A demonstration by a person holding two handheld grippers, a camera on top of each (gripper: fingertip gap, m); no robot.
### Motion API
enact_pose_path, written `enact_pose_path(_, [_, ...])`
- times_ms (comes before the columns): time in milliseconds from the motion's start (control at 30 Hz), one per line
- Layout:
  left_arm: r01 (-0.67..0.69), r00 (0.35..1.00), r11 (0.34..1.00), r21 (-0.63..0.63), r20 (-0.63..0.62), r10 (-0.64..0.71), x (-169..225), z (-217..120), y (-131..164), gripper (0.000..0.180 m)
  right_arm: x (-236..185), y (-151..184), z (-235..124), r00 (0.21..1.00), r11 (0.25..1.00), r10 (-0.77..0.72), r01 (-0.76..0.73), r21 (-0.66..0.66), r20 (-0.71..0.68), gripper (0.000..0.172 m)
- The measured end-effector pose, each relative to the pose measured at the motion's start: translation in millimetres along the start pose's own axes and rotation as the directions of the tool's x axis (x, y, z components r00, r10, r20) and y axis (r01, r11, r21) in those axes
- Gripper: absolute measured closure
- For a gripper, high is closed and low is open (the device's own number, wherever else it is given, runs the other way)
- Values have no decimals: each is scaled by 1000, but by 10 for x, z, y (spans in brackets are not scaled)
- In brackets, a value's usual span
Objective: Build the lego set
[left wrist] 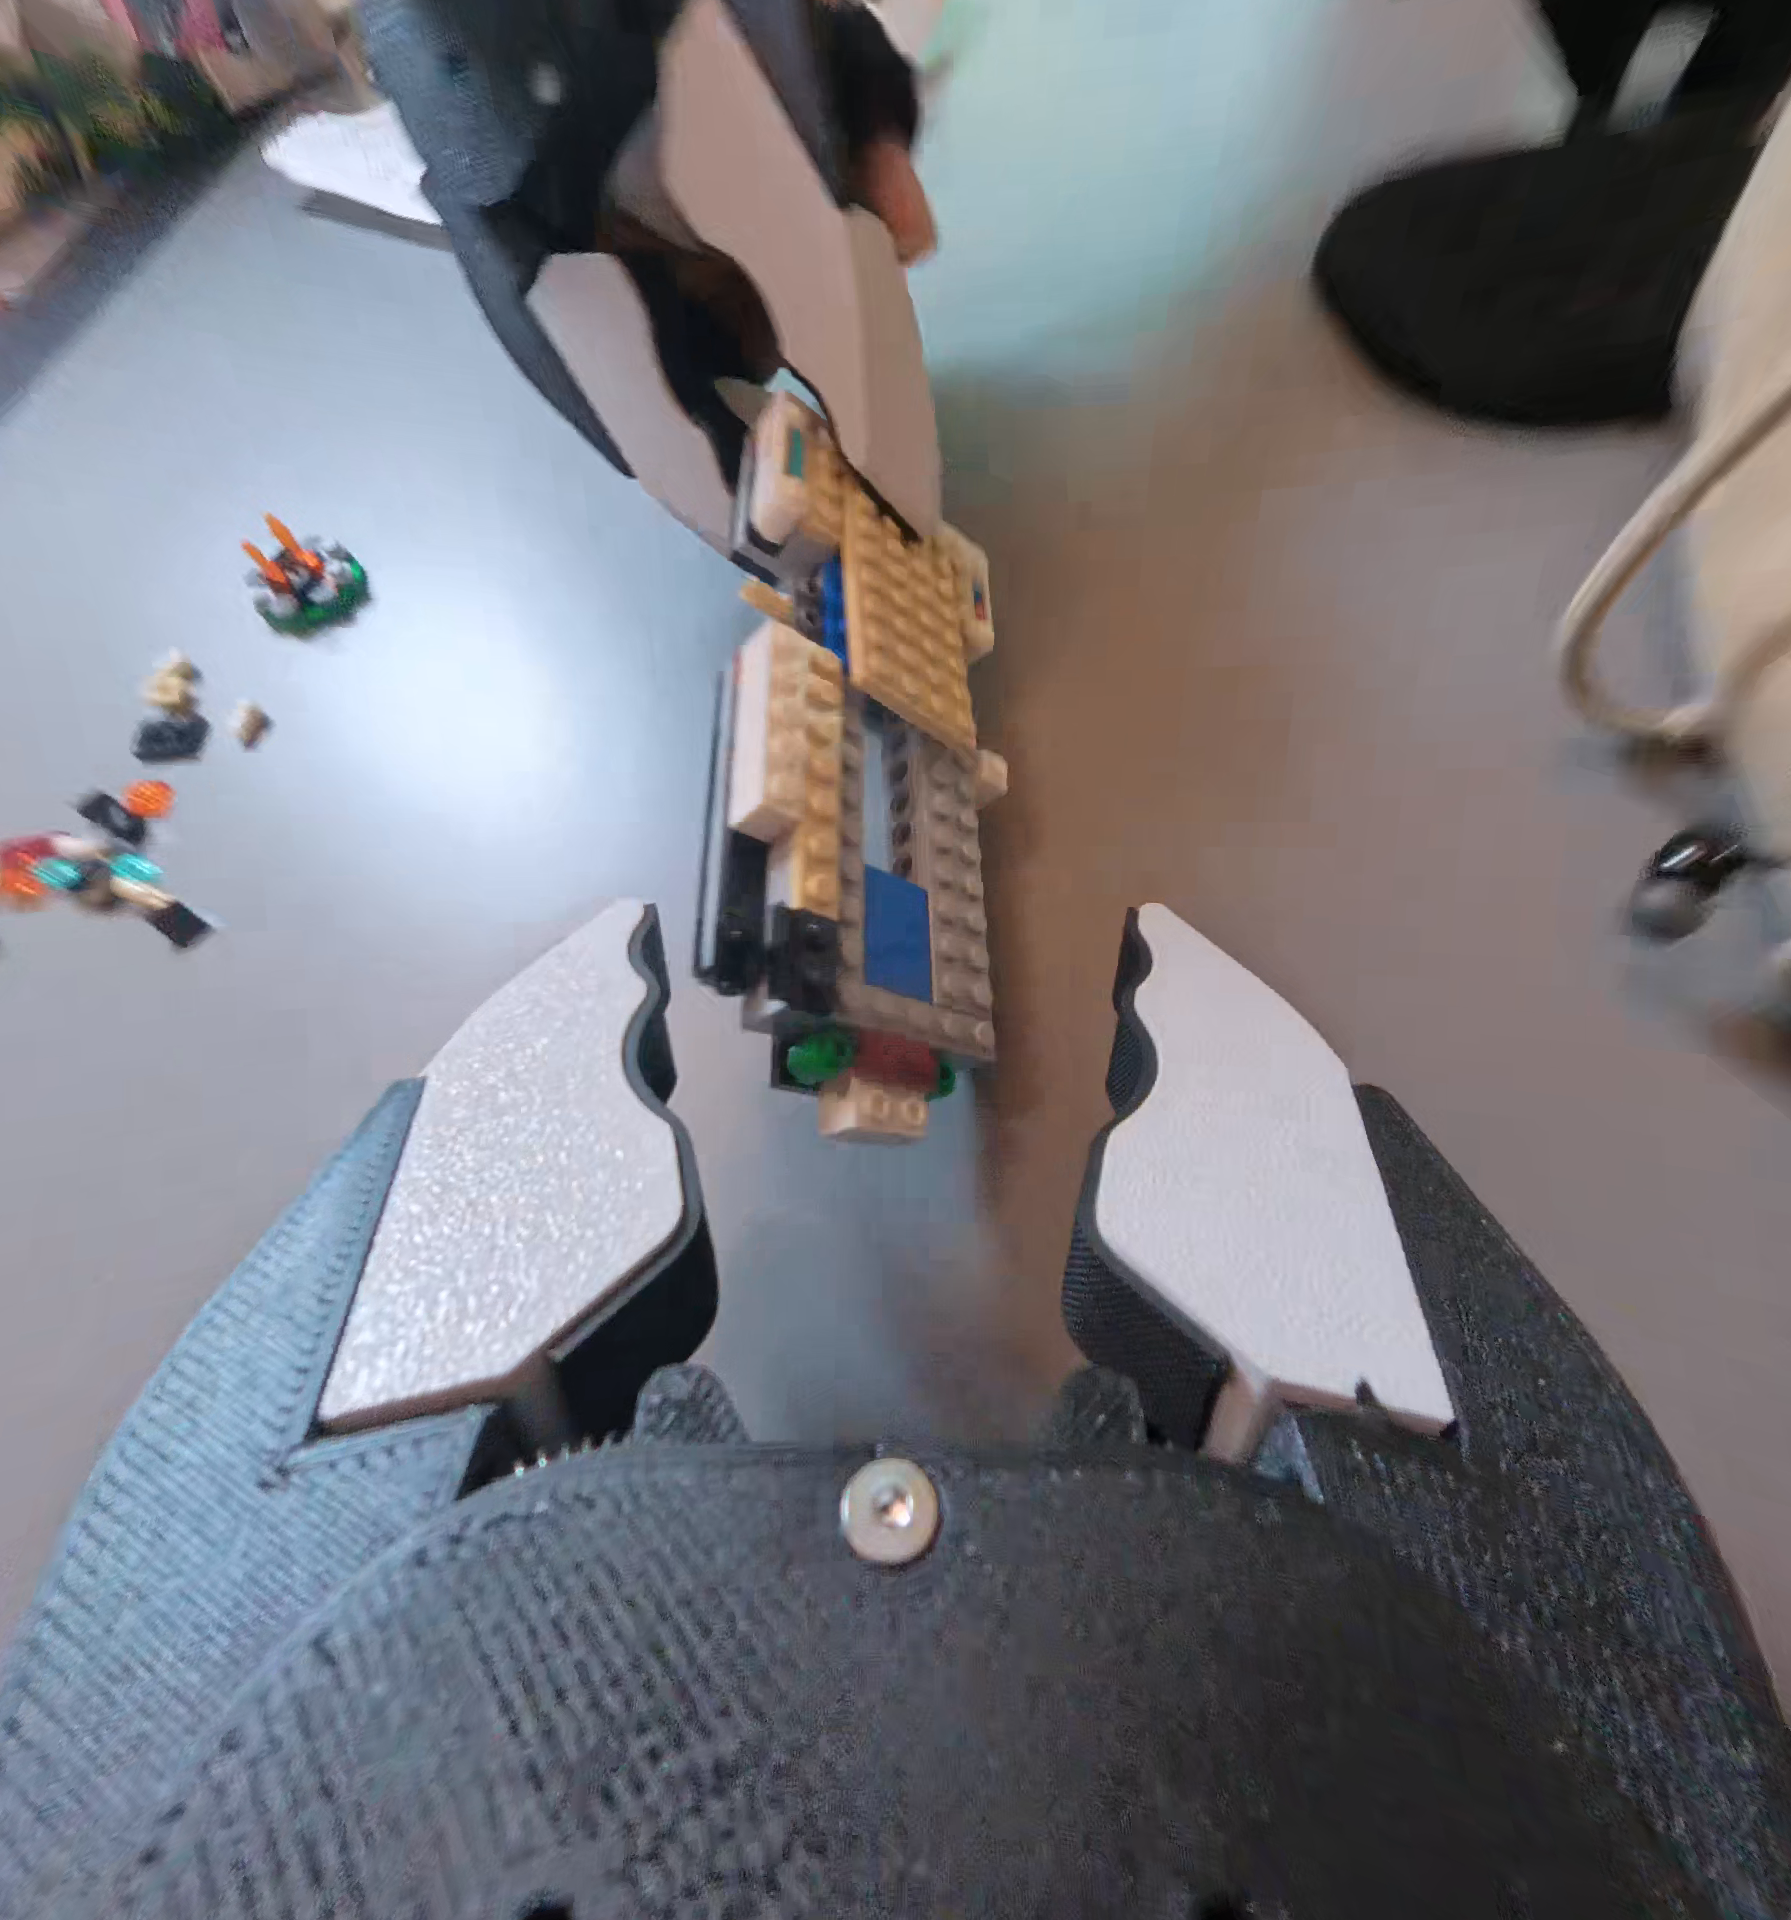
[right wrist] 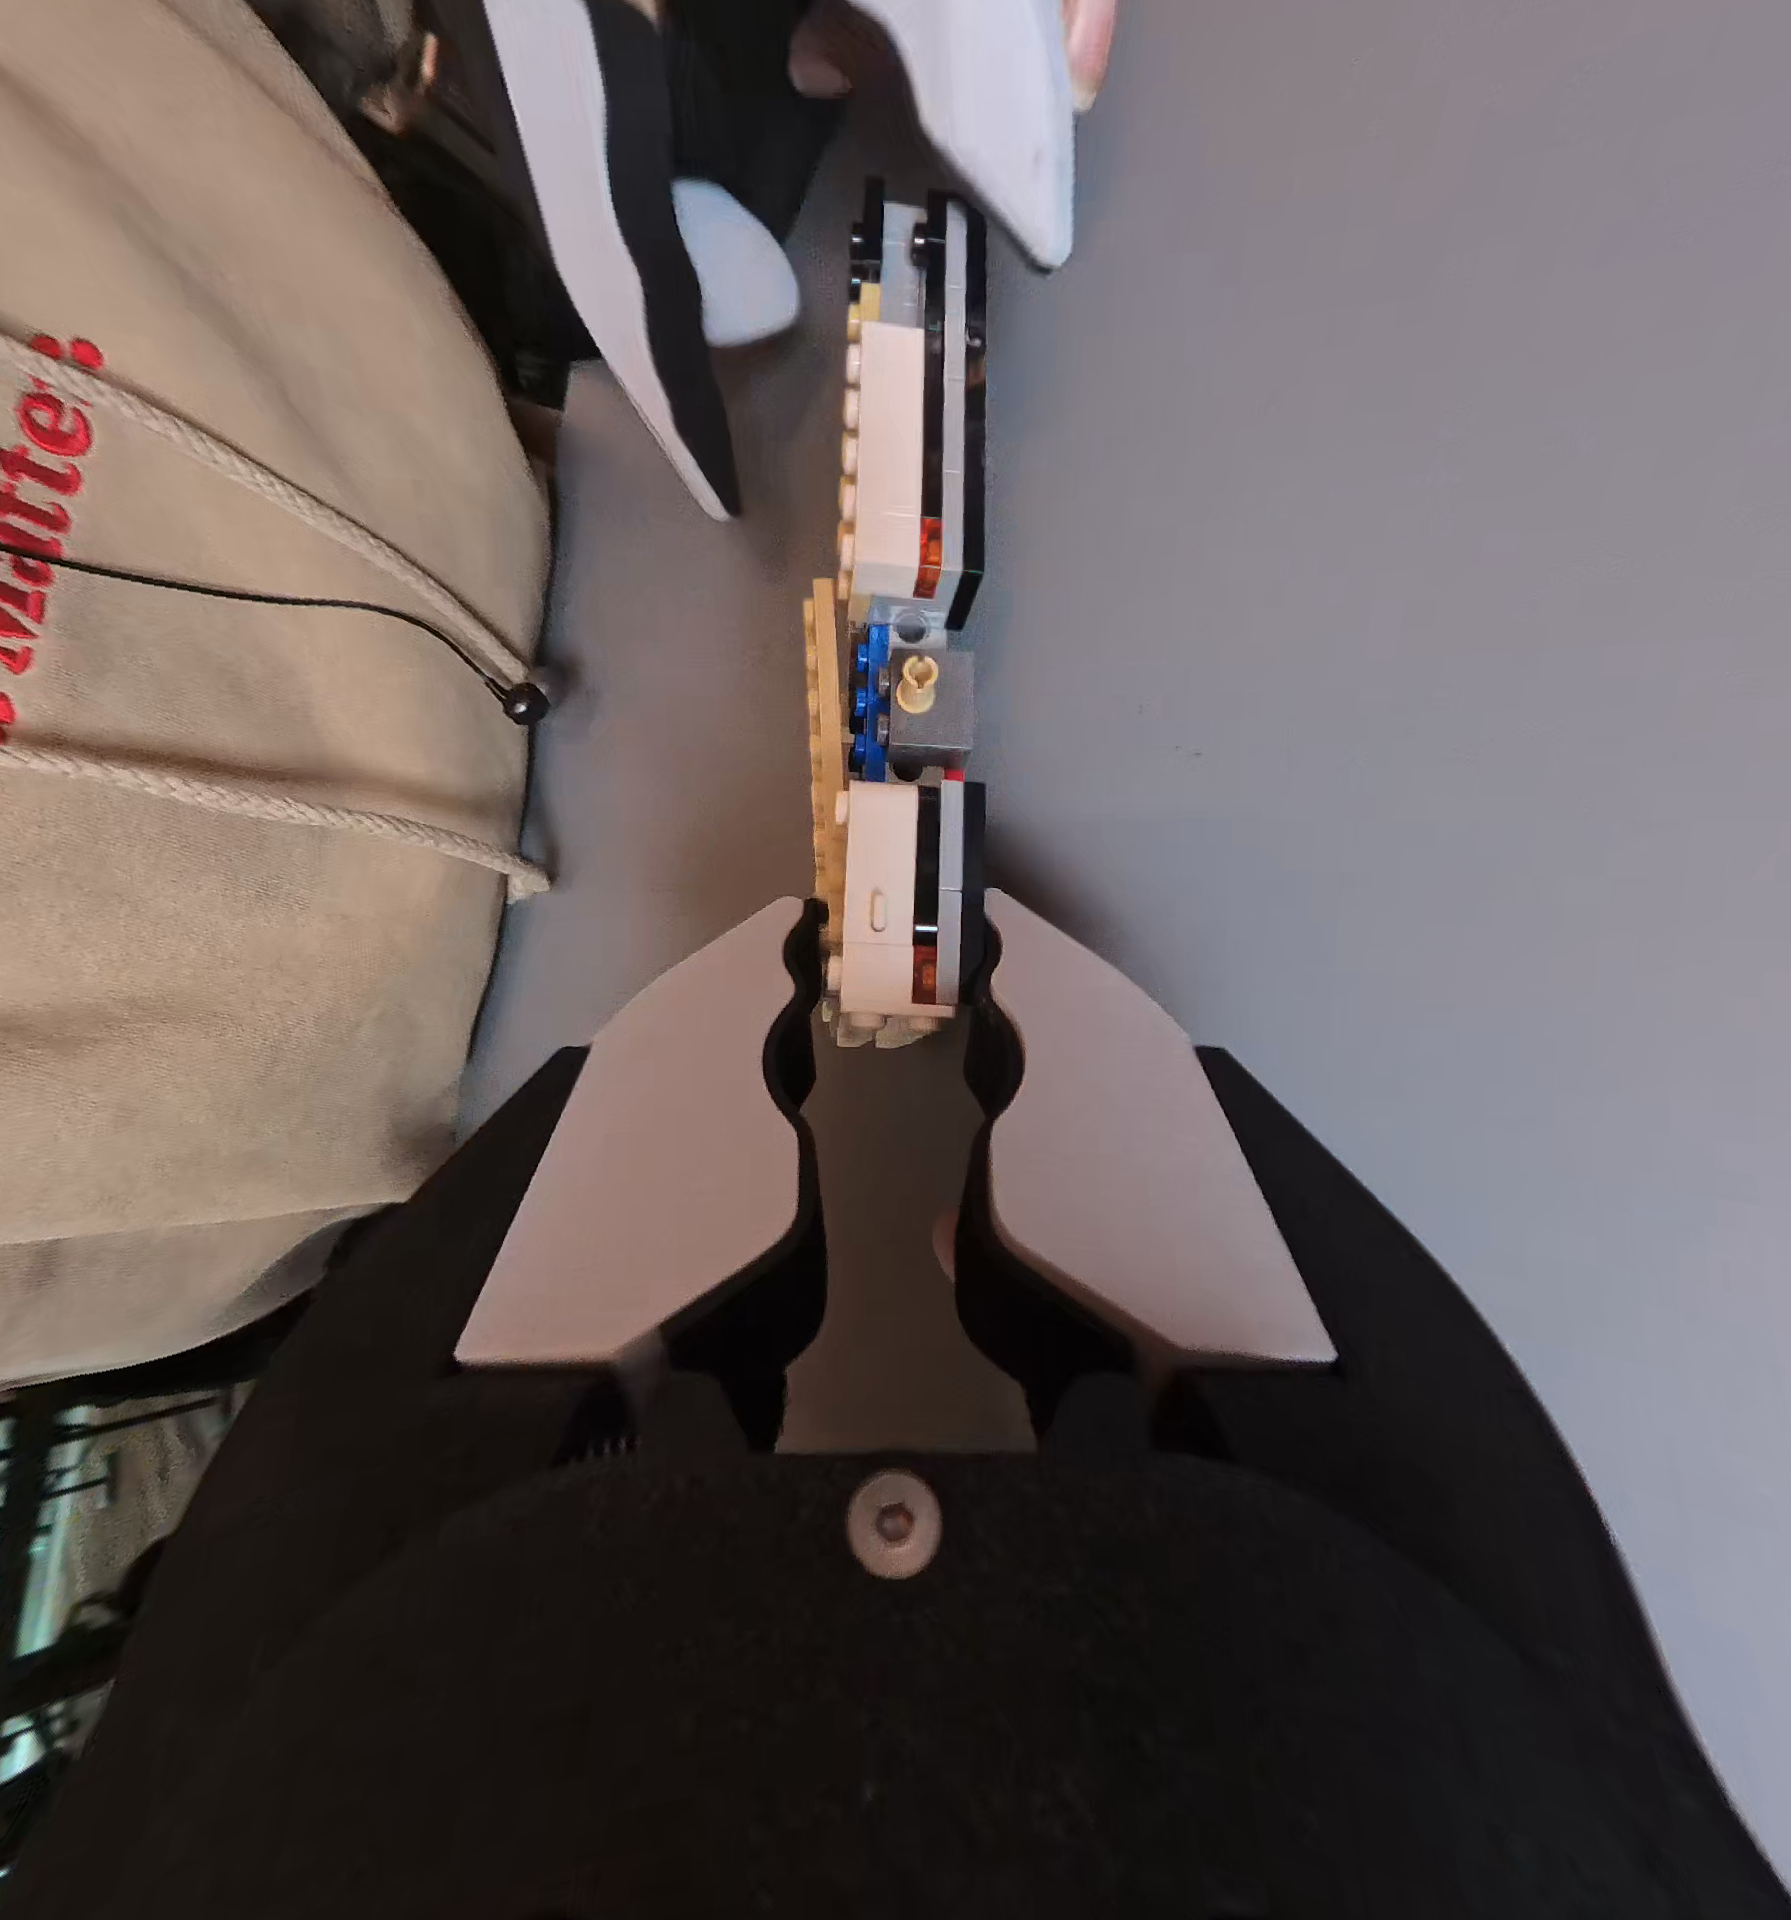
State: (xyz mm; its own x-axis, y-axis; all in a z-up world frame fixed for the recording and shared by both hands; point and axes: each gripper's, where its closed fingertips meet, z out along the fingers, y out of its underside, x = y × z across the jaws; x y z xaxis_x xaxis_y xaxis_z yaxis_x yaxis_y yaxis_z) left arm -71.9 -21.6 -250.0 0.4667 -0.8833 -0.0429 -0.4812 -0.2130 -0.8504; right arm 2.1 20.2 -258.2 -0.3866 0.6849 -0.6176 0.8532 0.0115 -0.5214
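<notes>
The right gripper (right wrist: 896, 961) is clamped on the near end of a long toy-brick model (right wrist: 906, 582), its 2 pads pressing the tan plate side and the black and grey side. The model, built of white, tan, grey, blue and black bricks, is carried edge-on above the grey table (right wrist: 1442, 727) and stretches away toward the far side.

The left gripper (left wrist: 896, 987) stands wide open and holds nothing. The model's other end, with green and dark red pieces, lies between its fingertips (left wrist: 600, 997) with clear space on both sides.

A person's beige sweatshirt (right wrist: 195, 831) with cords fills the left of the right wrist view. On the table's left, in the left wrist view, lie scattered loose brick pieces (left wrist: 91, 831) and a small green-based brick cluster (left wrist: 309, 582).
</notes>
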Motion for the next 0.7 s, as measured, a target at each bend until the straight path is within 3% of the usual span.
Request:
enact_pose_path(67, [128, 989, 992, 7, -71, -127, -30, -81, -95, 100, -35, -9, -7, 997, 999, -45, 45, -12, -64, 146])
enact_pose_path(133, [139, 987, 990, -29, -72, -141, -62, -70, -172, 105, -74, -27, -13, 987, 996, -92, 89, -24, -135, 146])
enact_pose_path(300, [-39, 996, 959, -282, -89, 14, 32, 227, -308, 109, -176, -115, -8, 932, 978, -208, 196, -72, -296, 146])
enact_pose_path(400, [-90, 993, 916, -392, -108, 51, 55, 369, -287, 125, -240, -132, 9, 898, 966, -260, 242, -95, -356, 146])
enact_pose_path(467, [-105, 991, 906, -410, -124, 58, 109, 414, -298, 141, -254, -128, 10, 874, 961, -277, 259, -100, -399, 146])
enact_pose_path(700, [-91, 991, 894, -439, -127, 39, 197, 477, -226, 152, -247, -39, 99, 802, 940, -328, 332, -83, -499, 146])
